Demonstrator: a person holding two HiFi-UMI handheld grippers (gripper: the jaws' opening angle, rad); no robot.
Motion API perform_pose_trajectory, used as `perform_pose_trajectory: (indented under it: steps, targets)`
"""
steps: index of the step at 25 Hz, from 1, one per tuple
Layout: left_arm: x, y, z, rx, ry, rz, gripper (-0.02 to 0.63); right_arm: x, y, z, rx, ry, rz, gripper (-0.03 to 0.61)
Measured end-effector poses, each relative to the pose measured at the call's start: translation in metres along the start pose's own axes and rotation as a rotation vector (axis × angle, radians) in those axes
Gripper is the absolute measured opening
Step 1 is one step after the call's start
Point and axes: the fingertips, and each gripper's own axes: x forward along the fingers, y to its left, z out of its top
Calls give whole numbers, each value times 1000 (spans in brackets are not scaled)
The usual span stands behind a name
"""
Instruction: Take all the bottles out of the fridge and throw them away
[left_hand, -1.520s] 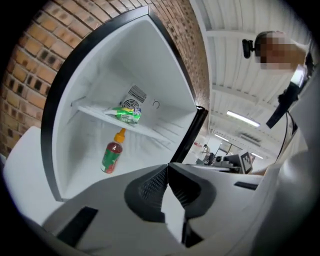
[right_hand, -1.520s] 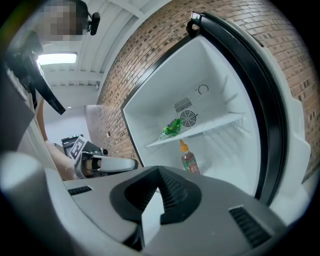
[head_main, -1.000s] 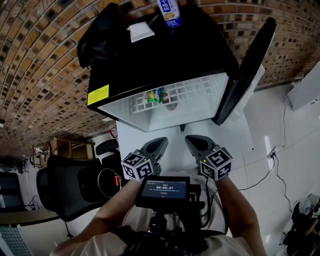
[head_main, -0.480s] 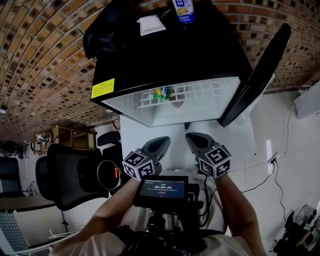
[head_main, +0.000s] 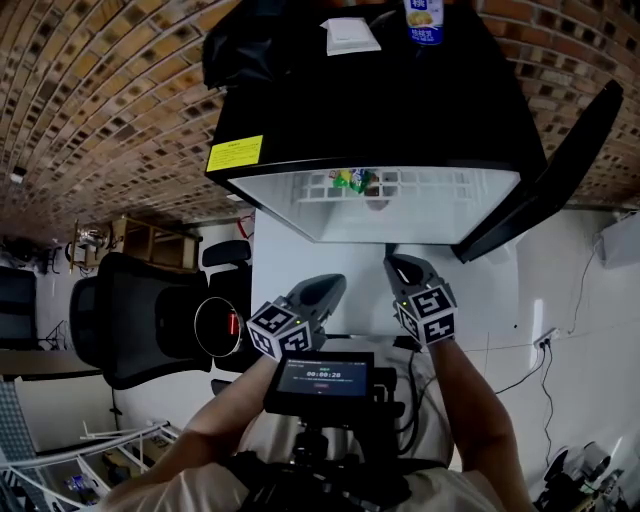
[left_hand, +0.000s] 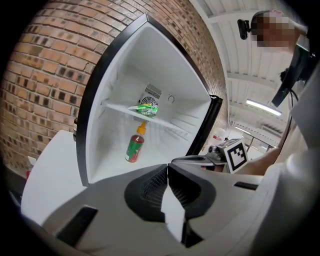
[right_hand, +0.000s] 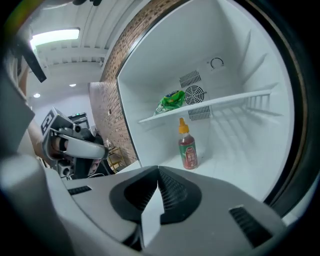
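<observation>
Calls for spreading the clenched, empty right gripper (right_hand: 158, 172), keeping the equally clenched left gripper (left_hand: 167, 169) aside, then closing squarely on the upright red bottle (right_hand: 188, 148) in the fridge (right_hand: 150, 65).

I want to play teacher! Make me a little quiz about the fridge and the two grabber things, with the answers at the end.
1. True or false: the red bottle lies on its side on the shelf in the fridge.
2. What rests on the shelf? A. a green packet B. an apple C. a cup
3. Fill in: the jaws of the left gripper and the right gripper are both ____, with nothing between them.
Key: 1 false, it stands upright on the fridge floor, below the shelf; 2 A; 3 shut.
</observation>
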Motion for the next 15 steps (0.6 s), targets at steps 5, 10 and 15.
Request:
perform_pose_trajectory:
  steps: [5,10,15]
  targets:
    - [-16,-6,-3,28,18,41,12,35,-26,-1,-25,8,-26,11]
    - [-30,-6,-9,23,15,65,12,69,-58,-8,-88,41,-84,15]
    - [-46,6,-14,-7,-1,106,12,91,-76,-7,-119,56,-101,158]
